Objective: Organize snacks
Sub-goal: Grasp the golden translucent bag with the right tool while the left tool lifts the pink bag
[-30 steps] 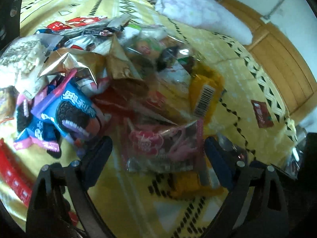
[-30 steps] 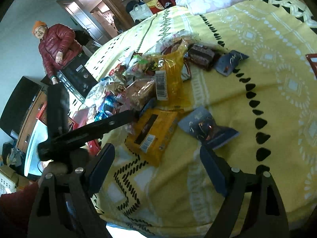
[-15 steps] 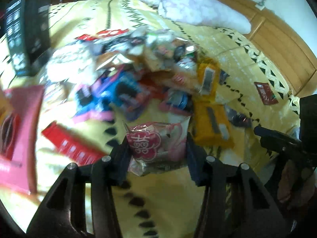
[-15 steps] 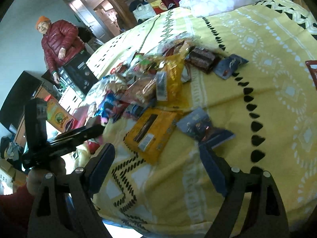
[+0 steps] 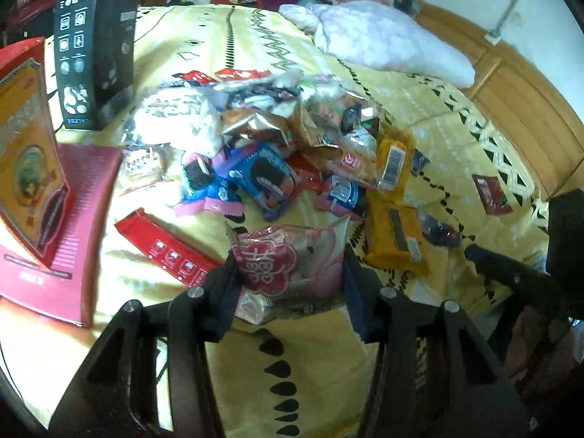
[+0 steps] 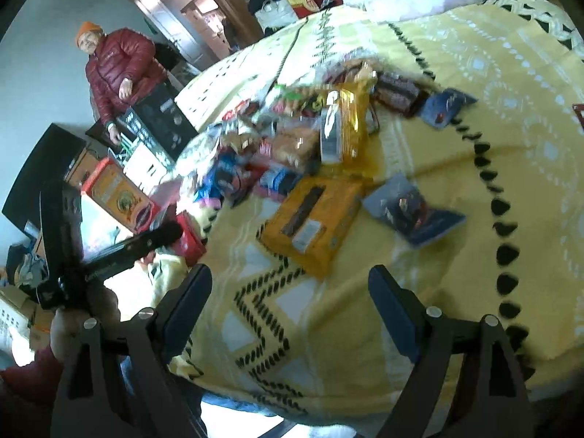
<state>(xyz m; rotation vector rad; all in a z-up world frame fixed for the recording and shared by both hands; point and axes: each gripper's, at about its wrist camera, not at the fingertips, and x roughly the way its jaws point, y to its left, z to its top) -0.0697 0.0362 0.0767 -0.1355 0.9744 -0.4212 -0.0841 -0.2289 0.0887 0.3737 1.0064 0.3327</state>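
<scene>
My left gripper is shut on a pink and clear snack bag with a red emblem, held above the yellow bedspread. A heap of mixed snack packets lies beyond it, with blue cookie packs and an orange packet. My right gripper is open and empty over the bed's near edge; the orange packet and a blue packet lie ahead of it. The left gripper also shows in the right wrist view.
A red flat box, an orange-red upright box and a black box stand at the left. A long red box lies near the held bag. A pillow and wooden headboard lie at the far right. A person in a red jacket stands beyond the bed.
My left gripper closed on the pink snack bag, lifted it from the heap and pulled back towards the near side. The right gripper stayed open and shifted slightly.
</scene>
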